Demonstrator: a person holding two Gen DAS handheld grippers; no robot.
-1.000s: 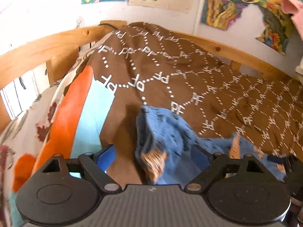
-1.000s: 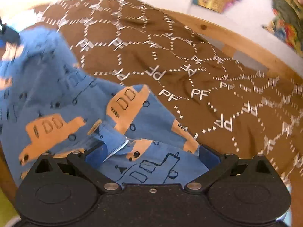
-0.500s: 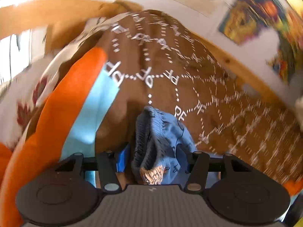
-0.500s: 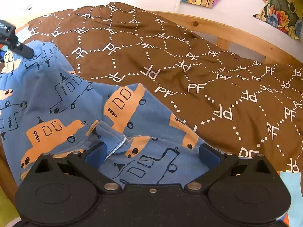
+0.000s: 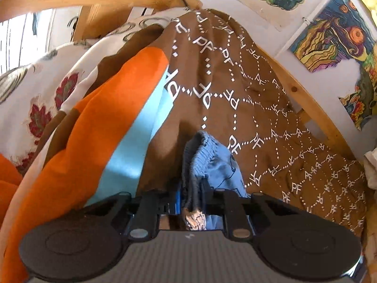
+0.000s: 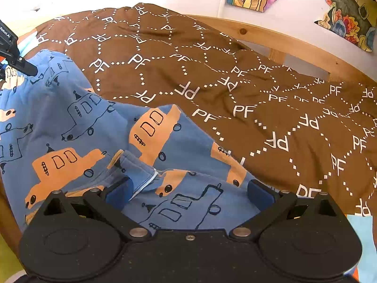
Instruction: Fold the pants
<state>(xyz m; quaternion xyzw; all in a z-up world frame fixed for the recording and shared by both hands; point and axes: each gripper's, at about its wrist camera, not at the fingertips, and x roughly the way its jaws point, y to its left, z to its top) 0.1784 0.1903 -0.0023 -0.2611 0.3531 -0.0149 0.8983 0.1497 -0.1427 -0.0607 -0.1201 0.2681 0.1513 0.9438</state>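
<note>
The left gripper [image 5: 192, 195] is clamped on the ribbed waistband of the blue pants [image 6: 77, 122], which lie on the brown bedspread [image 6: 247, 89] at its near left side. To its right, the right gripper [image 6: 188, 192] hangs spread wide over the pants' car-printed fabric, holding nothing

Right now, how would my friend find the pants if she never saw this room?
Look at the wooden bed by the wall with the paintings; a brown blanket printed with white letters covers it. On the blanket's near side lie the pants. They are the only blue cloth there, printed with orange cars, and the left gripper pinches their waistband.
</note>
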